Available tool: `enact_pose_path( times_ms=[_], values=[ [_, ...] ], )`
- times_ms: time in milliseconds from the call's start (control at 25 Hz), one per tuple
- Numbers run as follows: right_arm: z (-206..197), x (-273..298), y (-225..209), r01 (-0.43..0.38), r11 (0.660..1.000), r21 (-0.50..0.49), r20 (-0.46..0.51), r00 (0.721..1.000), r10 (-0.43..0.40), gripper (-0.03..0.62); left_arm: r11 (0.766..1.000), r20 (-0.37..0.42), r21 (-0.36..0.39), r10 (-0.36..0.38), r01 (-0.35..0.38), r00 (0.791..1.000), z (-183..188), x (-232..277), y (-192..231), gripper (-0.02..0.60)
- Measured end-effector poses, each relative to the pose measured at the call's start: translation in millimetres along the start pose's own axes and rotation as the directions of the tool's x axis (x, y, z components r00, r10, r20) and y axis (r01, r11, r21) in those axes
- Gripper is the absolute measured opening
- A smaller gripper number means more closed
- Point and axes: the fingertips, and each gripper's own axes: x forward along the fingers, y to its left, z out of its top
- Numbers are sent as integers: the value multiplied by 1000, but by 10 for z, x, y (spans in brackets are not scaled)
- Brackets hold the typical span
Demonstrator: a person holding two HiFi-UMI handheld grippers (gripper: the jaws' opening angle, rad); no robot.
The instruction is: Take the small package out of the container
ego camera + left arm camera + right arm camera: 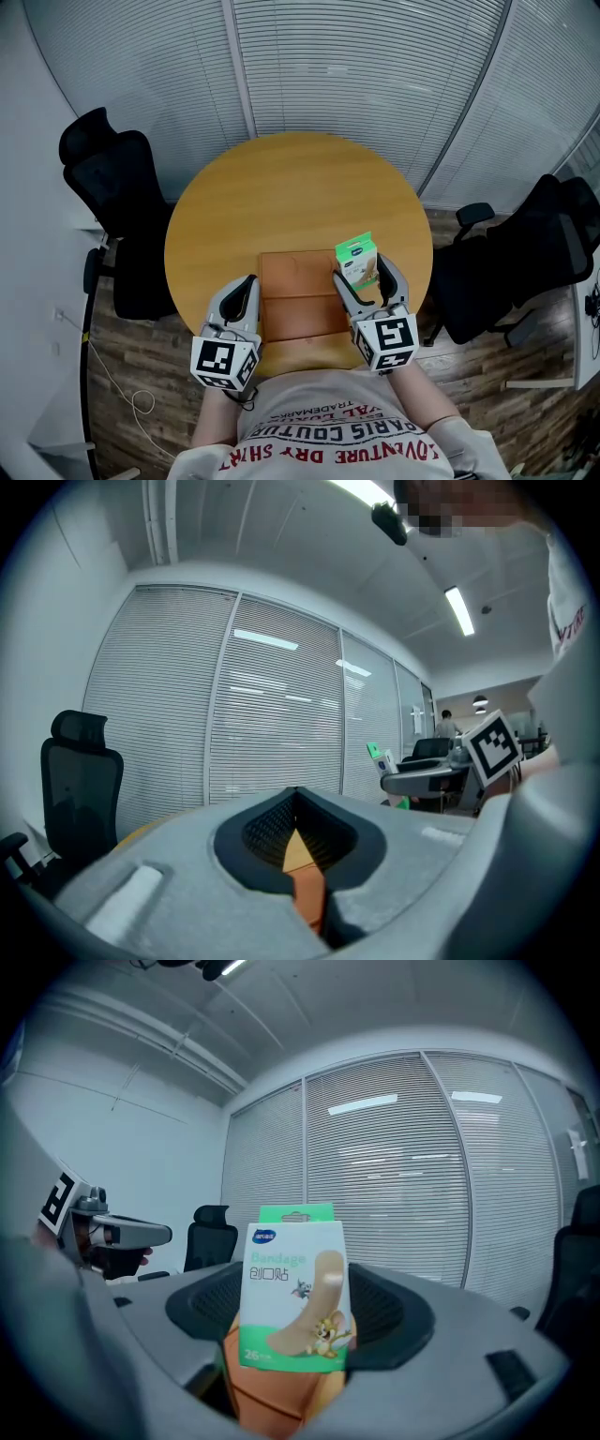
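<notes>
The small package (357, 260), a green and white bandage box, is held upright by my right gripper (364, 277), which is shut on its lower part; it fills the middle of the right gripper view (293, 1288). It hangs above the far right corner of the brown open container (302, 295), which lies on the round wooden table (281, 197) near its front edge. My left gripper (246, 286) sits just beside the container's left wall with its jaws together. A sliver of the container (307, 892) shows through the slit between them.
Black office chairs stand at the left (117, 187) and at the right (525, 262) of the table. Slatted blinds (375, 66) close off the far side. Wooden floor surrounds the table, with a white cable (122, 394) at the left.
</notes>
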Motion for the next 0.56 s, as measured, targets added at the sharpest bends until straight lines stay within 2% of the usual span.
enact_pose_path(
  times_ms=[320, 560],
  values=[
    [-27, -60, 59, -15, 1000, -8, -11, 1000, 15, 356, 1000, -5, -8, 13, -13, 1000, -24, -43, 8, 9],
    [-47, 37, 99, -15, 1000, 2, -25, 1000, 15, 356, 1000, -22, 0, -7, 7, 1000, -38, 4, 67, 9]
  ],
)
